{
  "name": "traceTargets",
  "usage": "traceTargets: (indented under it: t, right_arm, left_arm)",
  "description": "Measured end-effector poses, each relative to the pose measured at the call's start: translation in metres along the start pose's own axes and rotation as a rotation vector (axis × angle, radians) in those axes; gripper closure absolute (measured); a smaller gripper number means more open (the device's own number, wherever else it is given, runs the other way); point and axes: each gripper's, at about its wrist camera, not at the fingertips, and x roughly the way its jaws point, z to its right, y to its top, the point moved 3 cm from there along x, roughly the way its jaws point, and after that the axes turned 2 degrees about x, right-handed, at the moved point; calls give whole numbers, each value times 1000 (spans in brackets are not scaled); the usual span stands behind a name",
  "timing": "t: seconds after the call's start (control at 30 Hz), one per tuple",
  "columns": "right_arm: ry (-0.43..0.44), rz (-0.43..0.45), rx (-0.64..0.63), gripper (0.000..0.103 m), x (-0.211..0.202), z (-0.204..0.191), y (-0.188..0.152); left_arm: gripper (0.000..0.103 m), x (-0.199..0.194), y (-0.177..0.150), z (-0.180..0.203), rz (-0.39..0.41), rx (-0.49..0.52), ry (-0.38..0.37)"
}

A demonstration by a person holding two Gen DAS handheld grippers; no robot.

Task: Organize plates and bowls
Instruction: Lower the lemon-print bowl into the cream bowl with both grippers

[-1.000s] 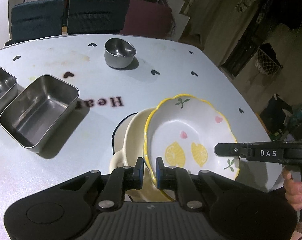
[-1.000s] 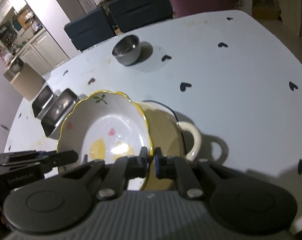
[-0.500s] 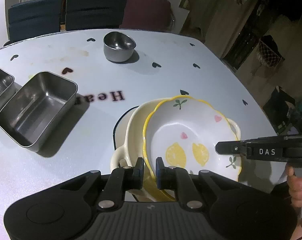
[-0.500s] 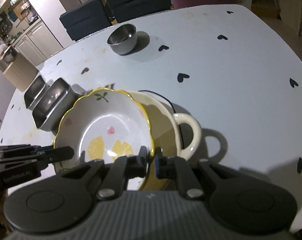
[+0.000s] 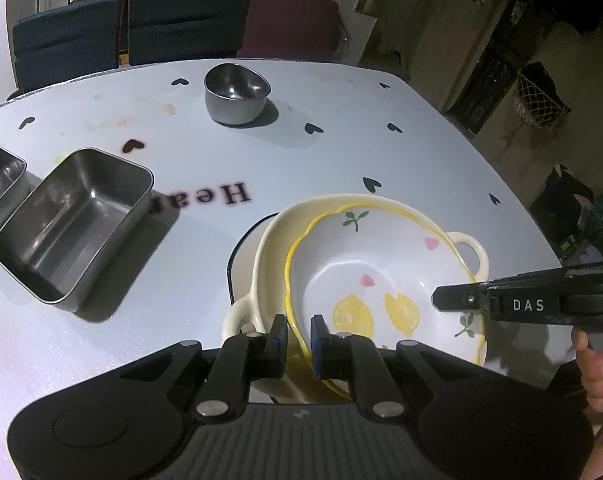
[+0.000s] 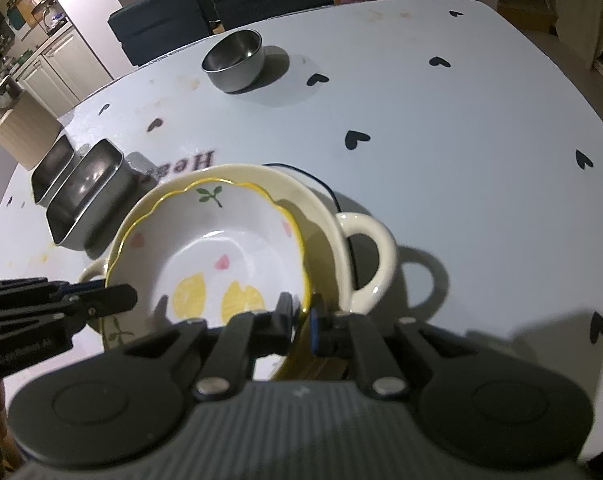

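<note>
gripping the lemon bowl (image 5: 365,280) from both sides: left gripper (image 5: 298,338) has its fingers clenched on the bowl's yellow scalloped rim at one edge, right gripper (image 6: 300,316) has its fingers clenched on the rim at the opposite edge. lemon bowl sits nested inside the cream handled bowl (image 5: 269,264), a bit off-centre w/ its rim above the cream one. under both, a dark-edged plate (image 5: 241,248) peeks out on the surface (image 5: 301,160).

left wrist view shows the right gripper coming in from the side w/ "das" on it, plus part of the person's hand (image 5: 599,368); the cream bowl's two loop handles both show here. right wrist view shows only one big handle clearly, the other mostly hidden behind the left gripper.

both views: steel round bowl (image 6: 233,60) well apart at the far side, two rectangular steel trays (image 5: 73,224) just beside each other. right view alone shows kitchen cabinets (image 6: 61,64) beyond; left view alone shows a dim room w/ a net bag (image 5: 541,100).
</note>
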Motion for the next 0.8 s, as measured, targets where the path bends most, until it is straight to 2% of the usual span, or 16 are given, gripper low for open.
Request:
traceTargets:
  t: [0.47,0.57,0.73,0.8]
  right_arm:
    - [8,-24,67,88,1,4,3]
    - [15,-29,82,84,1,6,4]
    - [20,-32,65,72,1,0,3]
    - [17,-30,60,71,2,-1,3]
  left_arm:
    - [91,-2,1,-1,-1,7,-13]
    - [91,-2,2,-1,-5,3,-17]
    - [91,-3,4,-2,-12,-4,-15]
    - [91,-3,5,0,-18,3,-7]
